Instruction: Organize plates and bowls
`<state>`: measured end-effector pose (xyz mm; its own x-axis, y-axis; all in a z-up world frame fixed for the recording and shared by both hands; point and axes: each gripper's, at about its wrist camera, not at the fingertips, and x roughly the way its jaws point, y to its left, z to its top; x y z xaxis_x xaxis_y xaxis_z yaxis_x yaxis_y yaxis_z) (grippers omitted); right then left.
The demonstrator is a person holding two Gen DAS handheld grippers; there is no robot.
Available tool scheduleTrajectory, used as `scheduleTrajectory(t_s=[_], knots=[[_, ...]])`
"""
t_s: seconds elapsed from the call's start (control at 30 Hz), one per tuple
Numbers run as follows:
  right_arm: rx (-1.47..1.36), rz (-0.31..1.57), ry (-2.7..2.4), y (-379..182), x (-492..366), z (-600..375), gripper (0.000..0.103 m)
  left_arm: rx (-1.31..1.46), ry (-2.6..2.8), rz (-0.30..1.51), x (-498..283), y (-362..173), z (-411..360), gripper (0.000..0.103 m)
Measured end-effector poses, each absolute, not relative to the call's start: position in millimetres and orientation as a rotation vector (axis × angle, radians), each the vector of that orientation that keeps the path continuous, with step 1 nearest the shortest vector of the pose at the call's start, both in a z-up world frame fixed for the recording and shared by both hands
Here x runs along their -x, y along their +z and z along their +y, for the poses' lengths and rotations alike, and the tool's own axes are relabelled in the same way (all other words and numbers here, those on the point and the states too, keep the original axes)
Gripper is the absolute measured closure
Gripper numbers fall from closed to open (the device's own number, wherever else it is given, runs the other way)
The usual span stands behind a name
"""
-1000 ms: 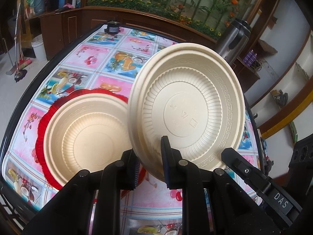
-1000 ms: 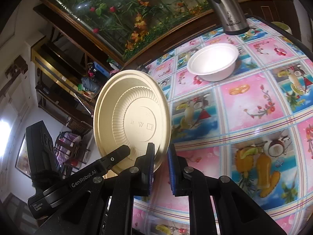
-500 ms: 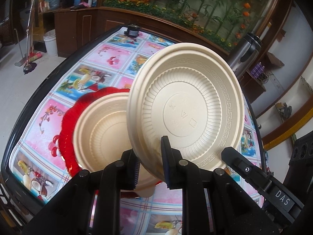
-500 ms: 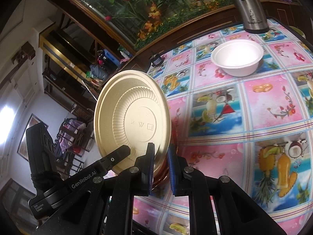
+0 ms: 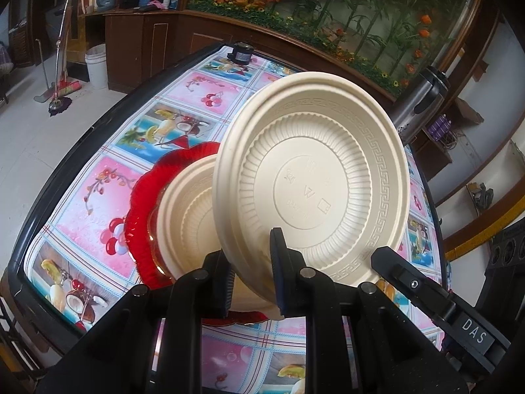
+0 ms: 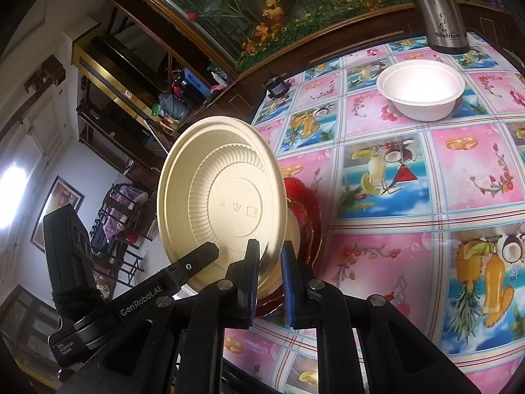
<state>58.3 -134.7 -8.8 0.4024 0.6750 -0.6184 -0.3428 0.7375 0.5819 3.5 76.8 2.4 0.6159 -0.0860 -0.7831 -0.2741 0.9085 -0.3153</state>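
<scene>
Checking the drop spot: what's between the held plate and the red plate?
A second beige plate, lying in the red plate, under the tilted held plate. The left wrist view shows it clearly.

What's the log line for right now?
left gripper: shut on held plate | right gripper: shut on held plate | held plate: tilted, by stacked plate on red plate | white bowl: apart
</scene>
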Motion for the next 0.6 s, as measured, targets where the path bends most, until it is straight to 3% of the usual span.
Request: scheduleTrajectory(t_s=[0.6], knots=[[-0.362, 0.987, 0.696, -13, -53, -114, 0.09, 0.469, 0.128, 0.912, 11, -5, 94, 0.085]])
